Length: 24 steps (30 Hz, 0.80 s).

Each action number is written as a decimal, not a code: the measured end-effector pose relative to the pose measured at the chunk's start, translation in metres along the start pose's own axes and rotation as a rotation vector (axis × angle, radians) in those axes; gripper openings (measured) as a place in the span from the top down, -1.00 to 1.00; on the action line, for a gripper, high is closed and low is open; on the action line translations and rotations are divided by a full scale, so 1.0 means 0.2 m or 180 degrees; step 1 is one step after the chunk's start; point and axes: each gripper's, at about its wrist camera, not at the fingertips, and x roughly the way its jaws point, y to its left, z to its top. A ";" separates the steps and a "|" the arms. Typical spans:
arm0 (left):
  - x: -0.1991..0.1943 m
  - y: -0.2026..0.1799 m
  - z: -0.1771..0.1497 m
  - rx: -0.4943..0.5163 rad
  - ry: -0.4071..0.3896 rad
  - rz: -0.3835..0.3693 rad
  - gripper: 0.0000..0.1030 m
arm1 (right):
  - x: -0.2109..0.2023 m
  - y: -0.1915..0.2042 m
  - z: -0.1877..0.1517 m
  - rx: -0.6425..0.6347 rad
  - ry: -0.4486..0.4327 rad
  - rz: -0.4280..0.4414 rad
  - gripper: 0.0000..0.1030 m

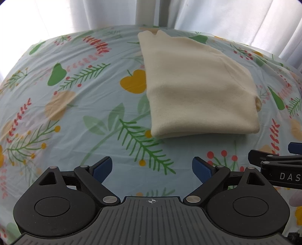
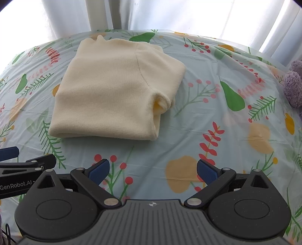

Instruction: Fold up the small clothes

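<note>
A cream knitted sweater (image 1: 196, 90) lies folded into a compact rectangle on the floral tablecloth (image 1: 75, 105). In the right wrist view the same sweater (image 2: 113, 88) sits ahead and to the left, a tucked sleeve showing at its right edge. My left gripper (image 1: 152, 170) is open, its blue pads (image 1: 102, 169) spread wide and empty, a short way in front of the sweater's near fold. My right gripper (image 2: 153, 170) is also open and empty, nearer than the sweater and right of it. Each gripper shows at the edge of the other's view.
The tablecloth (image 2: 217, 132) is light blue plastic with leaves, pears and berries. A fuzzy purple item (image 2: 293, 84) sits at the table's right edge. White curtains (image 2: 169, 15) and a pale post (image 1: 144, 12) stand behind the far edge.
</note>
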 end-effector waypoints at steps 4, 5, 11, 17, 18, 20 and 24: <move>0.00 0.00 0.00 0.0016 0.0002 -0.0003 -0.85 | 0.00 0.00 0.00 0.0013 -0.0014 -0.0013 -0.92; 0.00 -0.01 0.00 0.0015 0.0002 -0.0002 -0.85 | 0.00 0.00 0.00 0.0016 -0.0015 -0.0012 -0.92; 0.00 0.00 0.00 0.0025 0.0011 -0.0012 -0.85 | 0.00 -0.01 0.01 0.0029 -0.0026 -0.0014 -0.92; 0.01 0.00 0.00 0.0033 0.0007 -0.0032 -0.85 | -0.01 0.00 0.01 0.0023 -0.0062 -0.0037 -0.92; 0.01 0.00 -0.01 0.0037 0.0007 -0.0031 -0.85 | -0.01 0.00 0.01 0.0019 -0.0064 -0.0040 -0.92; 0.01 0.00 -0.01 0.0040 0.0004 -0.0025 -0.85 | -0.01 0.00 0.01 0.0018 -0.0063 -0.0048 -0.92; 0.01 0.00 -0.01 0.0046 0.0007 -0.0049 -0.85 | -0.01 0.00 0.01 0.0022 -0.0061 -0.0044 -0.92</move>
